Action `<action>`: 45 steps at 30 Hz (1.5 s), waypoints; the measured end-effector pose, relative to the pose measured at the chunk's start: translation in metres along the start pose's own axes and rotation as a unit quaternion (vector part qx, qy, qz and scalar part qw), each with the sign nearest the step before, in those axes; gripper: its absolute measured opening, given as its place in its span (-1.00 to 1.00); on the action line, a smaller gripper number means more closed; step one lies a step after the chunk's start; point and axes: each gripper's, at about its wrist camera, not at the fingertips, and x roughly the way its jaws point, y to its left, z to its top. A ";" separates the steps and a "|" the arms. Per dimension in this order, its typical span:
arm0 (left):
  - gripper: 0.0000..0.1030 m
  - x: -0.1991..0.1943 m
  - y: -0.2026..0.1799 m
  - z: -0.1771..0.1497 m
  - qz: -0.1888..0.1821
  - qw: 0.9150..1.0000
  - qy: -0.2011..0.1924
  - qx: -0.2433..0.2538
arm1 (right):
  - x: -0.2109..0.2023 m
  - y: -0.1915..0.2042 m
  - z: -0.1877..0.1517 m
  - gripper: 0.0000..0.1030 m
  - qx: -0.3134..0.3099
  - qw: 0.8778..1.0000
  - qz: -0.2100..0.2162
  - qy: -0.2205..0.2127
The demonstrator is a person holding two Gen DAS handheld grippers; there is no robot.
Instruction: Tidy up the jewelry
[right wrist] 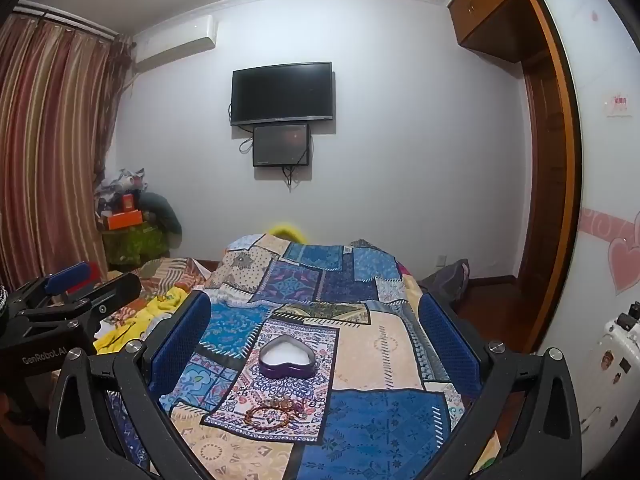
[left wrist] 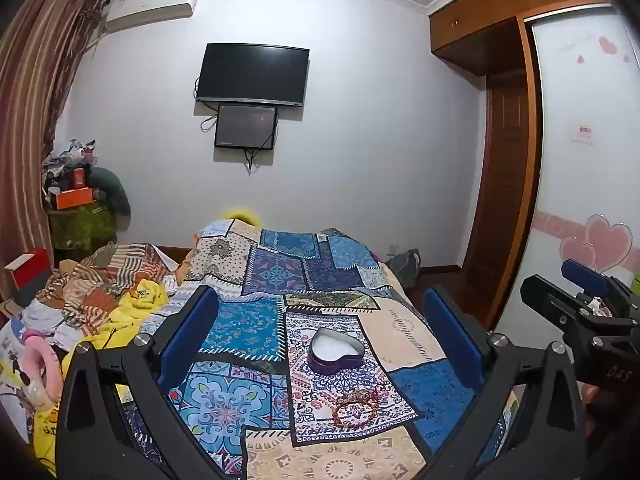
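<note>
Patchwork-quilted bed (left wrist: 256,280) carries an open purple heart-shaped tin (left wrist: 336,350) with beaded amber bracelets (left wrist: 356,406) lying just nearer, so either released claw, left (left wrist: 320,340) or right (right wrist: 316,340), should probably descend over one bracelet, pinching its strand lightly.

The bed (left wrist: 352,280) fills the lower centre of both frames and is covered by a patchwork quilt (left wrist: 276,272) in blue, cream and purple panels. A purple heart-shaped tin (left wrist: 337,350), open with a white interior, rests on the quilt at centre frame. A small pile of beaded bracelets (left wrist: 357,406) lies on the quilt below the tin in the frame, near it but apart from it. At the left of the frame, crumpled clothing (left wrist: 100,300), including a yellow garment (left wrist: 132,312), lies on the bed beside the quilt.
</note>
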 end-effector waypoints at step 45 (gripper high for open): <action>1.00 0.003 -0.012 -0.002 -0.008 1.000 0.013 0.019 | 0.005 -0.010 -0.008 1.00 0.028 1.000 -0.007 0.010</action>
